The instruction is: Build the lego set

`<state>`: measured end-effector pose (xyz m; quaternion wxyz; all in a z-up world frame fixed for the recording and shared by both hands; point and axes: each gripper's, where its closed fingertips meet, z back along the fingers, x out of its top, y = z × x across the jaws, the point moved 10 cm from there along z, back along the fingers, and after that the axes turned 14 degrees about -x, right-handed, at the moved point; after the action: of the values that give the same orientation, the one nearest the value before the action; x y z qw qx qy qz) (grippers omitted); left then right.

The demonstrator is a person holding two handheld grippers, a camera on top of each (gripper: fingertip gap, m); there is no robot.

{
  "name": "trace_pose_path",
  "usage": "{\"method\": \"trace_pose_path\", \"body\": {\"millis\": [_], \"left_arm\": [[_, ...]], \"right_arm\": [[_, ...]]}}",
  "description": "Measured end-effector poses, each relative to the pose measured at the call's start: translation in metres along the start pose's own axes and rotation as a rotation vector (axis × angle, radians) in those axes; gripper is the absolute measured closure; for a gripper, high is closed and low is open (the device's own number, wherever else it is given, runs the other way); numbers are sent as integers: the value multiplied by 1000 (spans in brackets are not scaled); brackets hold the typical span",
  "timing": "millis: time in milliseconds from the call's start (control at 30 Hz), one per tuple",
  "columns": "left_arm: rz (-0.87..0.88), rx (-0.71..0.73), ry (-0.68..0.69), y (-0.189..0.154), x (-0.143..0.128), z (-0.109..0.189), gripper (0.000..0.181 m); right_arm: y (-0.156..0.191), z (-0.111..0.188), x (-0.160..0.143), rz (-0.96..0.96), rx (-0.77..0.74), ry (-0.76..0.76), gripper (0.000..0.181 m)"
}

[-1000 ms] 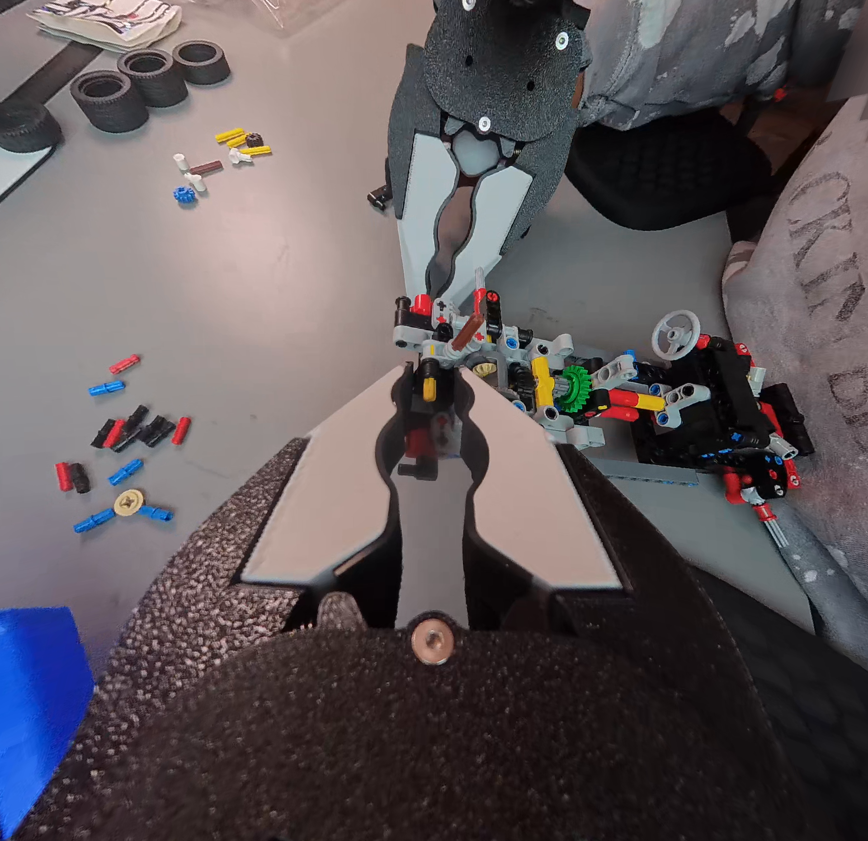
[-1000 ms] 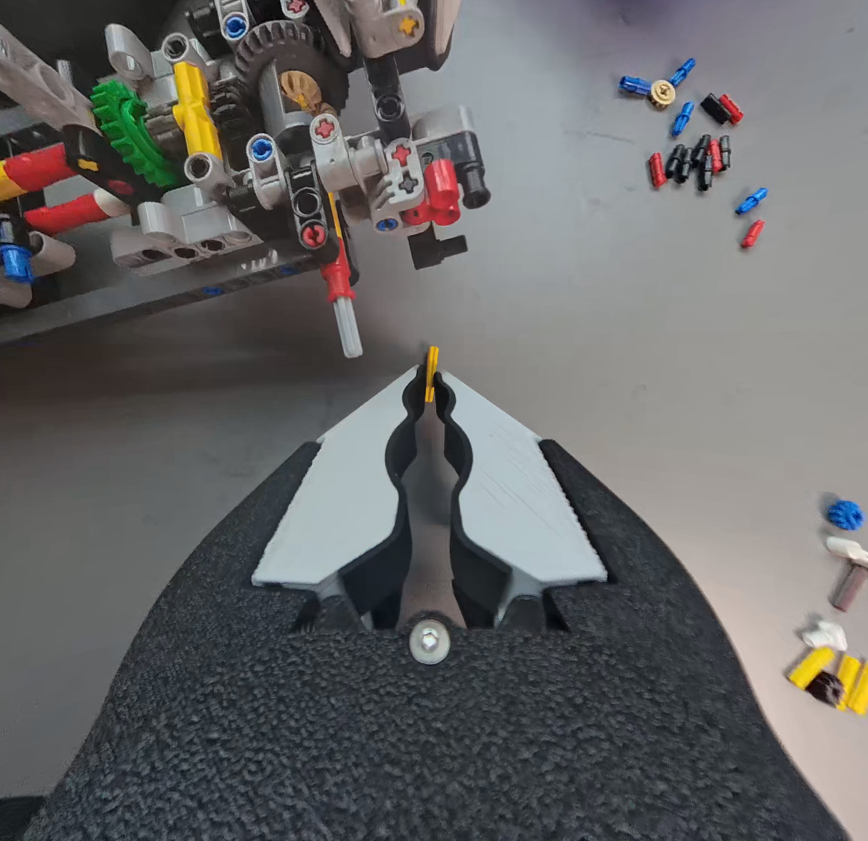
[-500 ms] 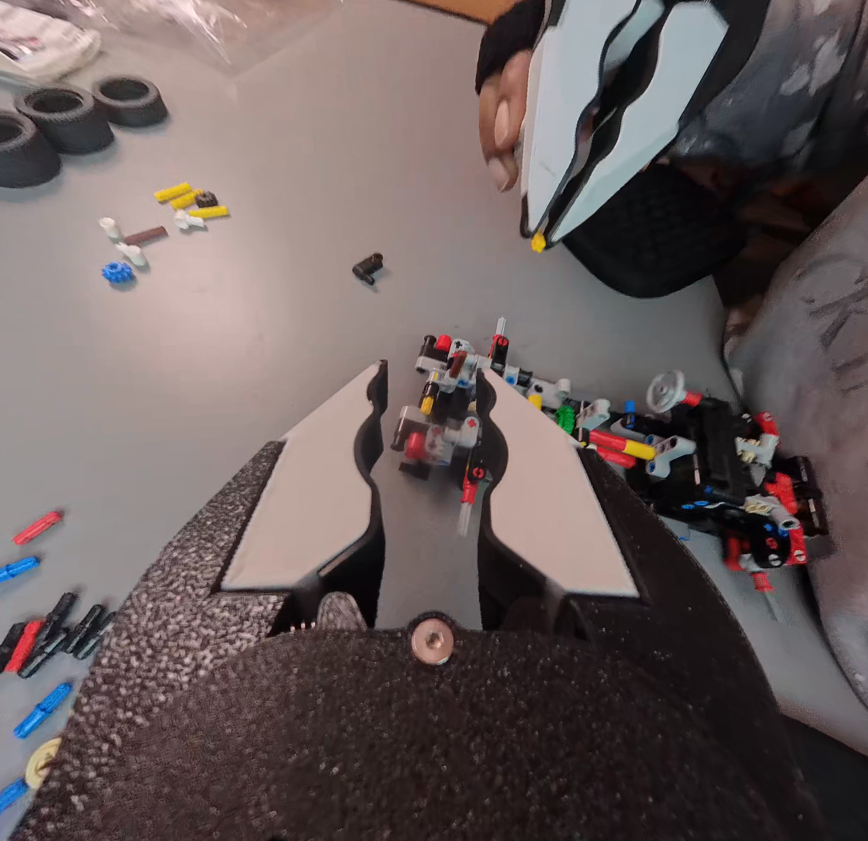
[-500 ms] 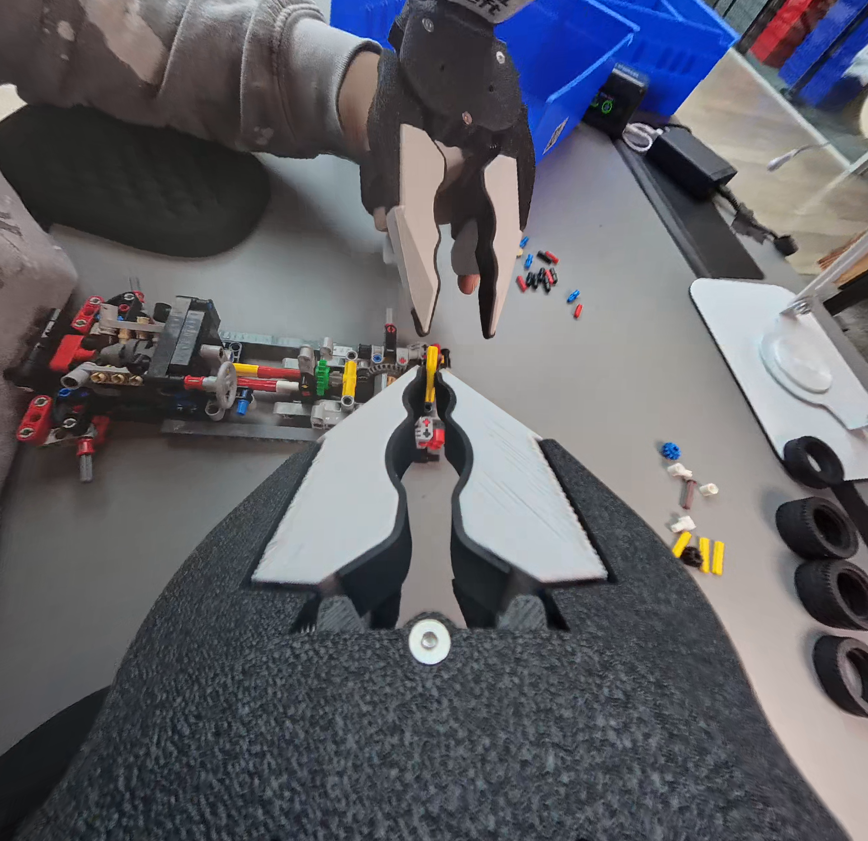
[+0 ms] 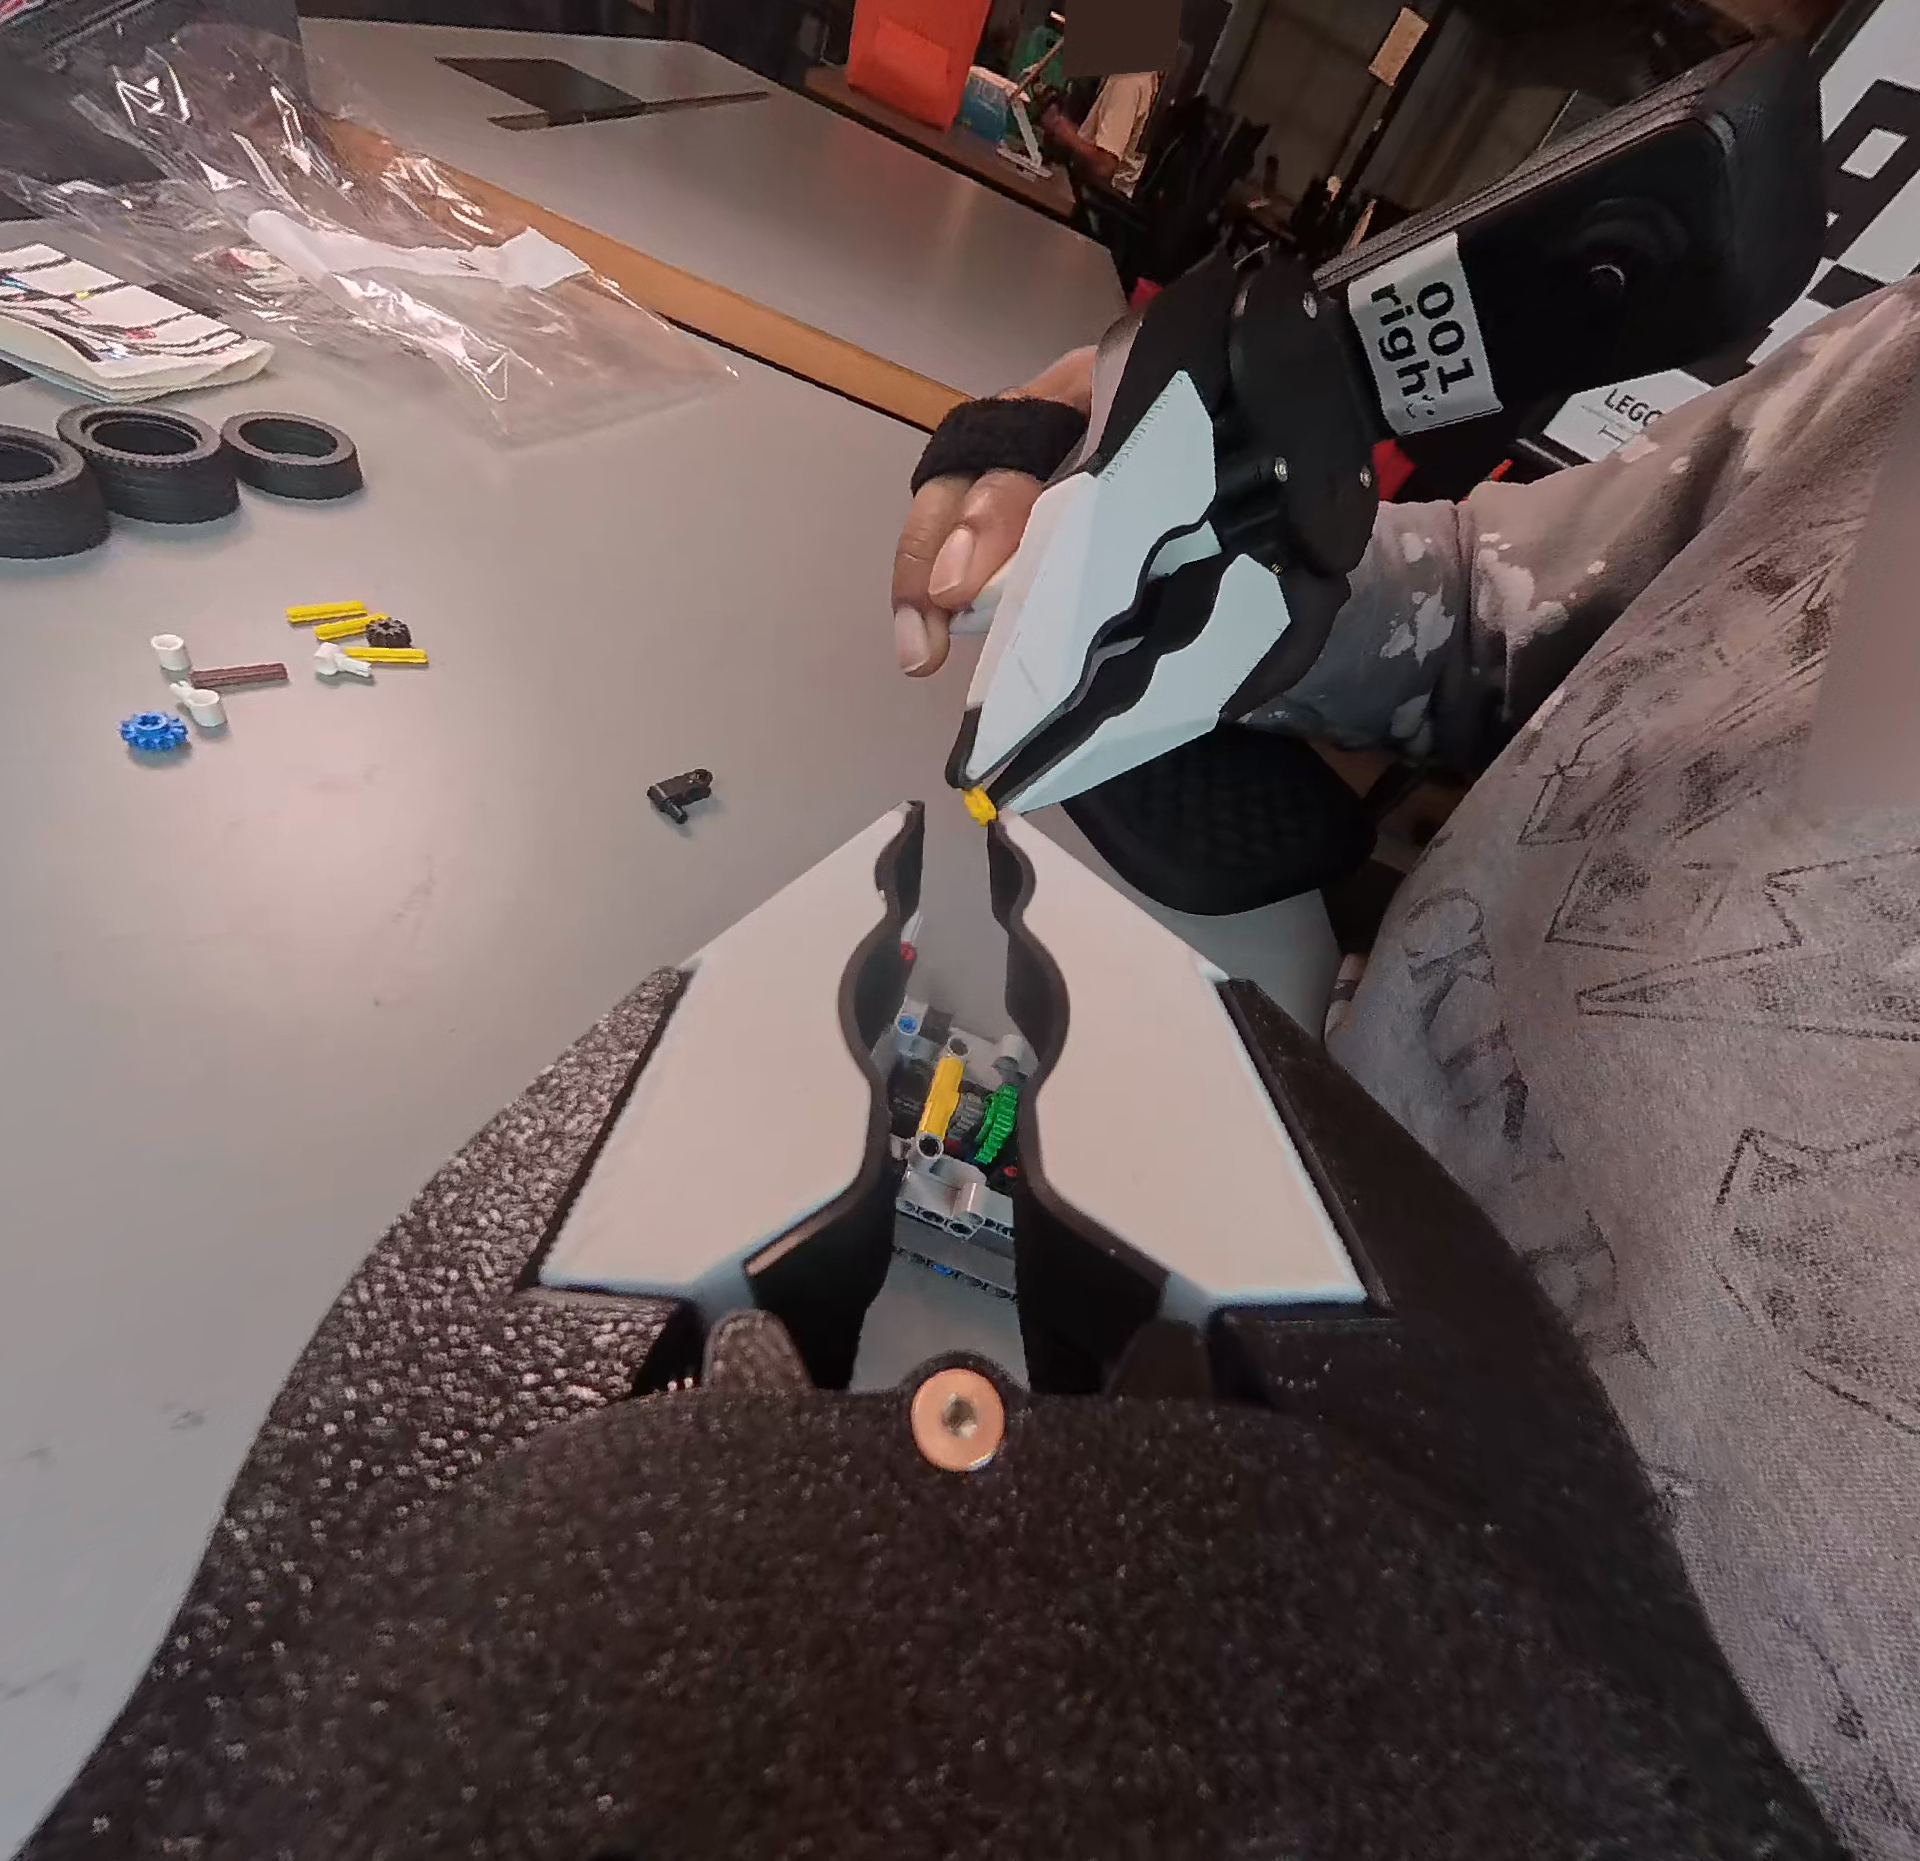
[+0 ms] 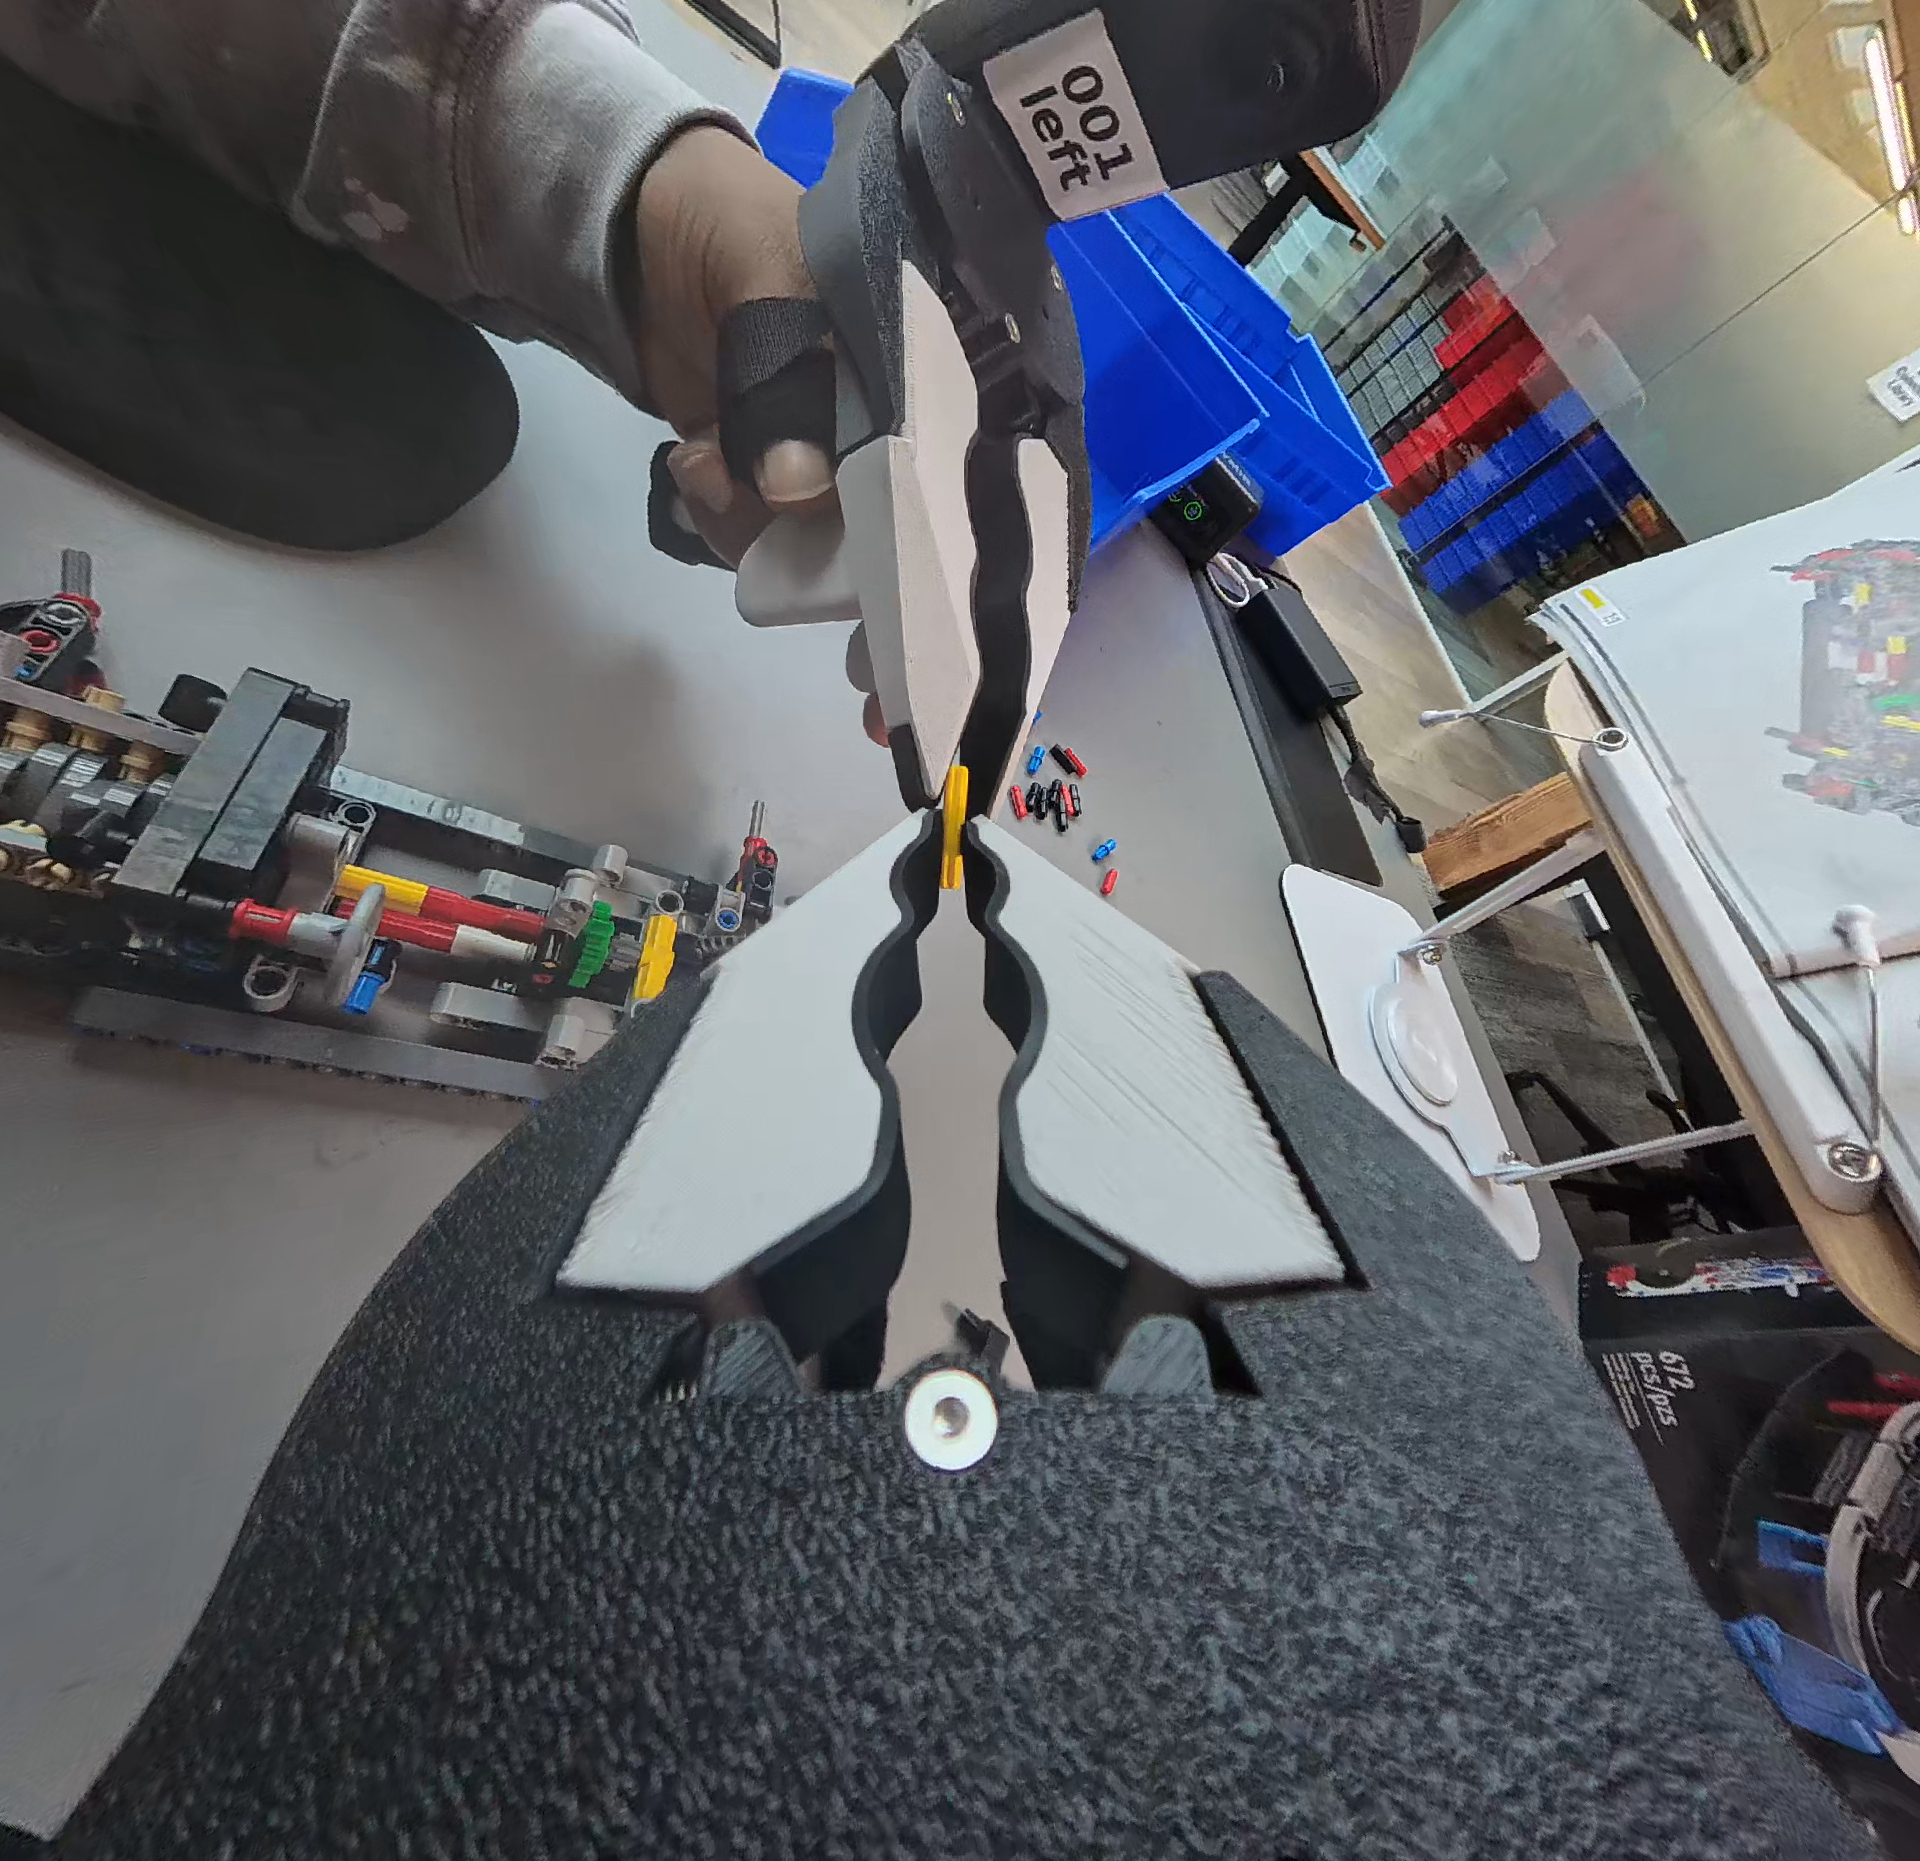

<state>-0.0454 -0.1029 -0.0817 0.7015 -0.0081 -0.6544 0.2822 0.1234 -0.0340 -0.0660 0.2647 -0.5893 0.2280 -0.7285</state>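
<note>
Above grey table [image 6: 520,668], right gripper [image 6: 948,835] jaws pinch yellow axle [image 6: 953,824] lengthwise; left gripper [image 5: 951,824] jaws spread.

Bright, even indoor light; sharp centre, strong wide-angle bending at edges.

Yellow pin [image 6: 953,826], blue bin [image 6: 1195,377], black tyres [image 5: 156,461].

The lego chassis [image 6: 343,907] is lying along the worktop [image 5: 520,980] edge nearest the person, blocking low passage there. Beyond the chassis, bare worktop is lying open up to a lone black connector [image 5: 681,791]. Farther beyond it, loose yellow pins [image 5: 353,632] and tyres [image 5: 156,461] are occupying the surface. Above the chassis, the right claw [image 5: 977,798] and left claw [image 5: 951,824] are meeting tip to tip, closing that airspace.
</note>
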Motion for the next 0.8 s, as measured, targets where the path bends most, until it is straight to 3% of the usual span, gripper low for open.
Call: {"method": "trace_pose_path", "body": {"millis": [233,700,800], "left_arm": [[18,-20,-19,1,-8,-3,165],[68,-38,-13,3,-12,-4,179],[-1,-70,-45,-1,-10,-2,179]], "right_arm": [[7,0,-4,13,6,17,180],[15,0,-3,176,-42,38,180],[9,3,-3,-4,-8,-21,180]]}}
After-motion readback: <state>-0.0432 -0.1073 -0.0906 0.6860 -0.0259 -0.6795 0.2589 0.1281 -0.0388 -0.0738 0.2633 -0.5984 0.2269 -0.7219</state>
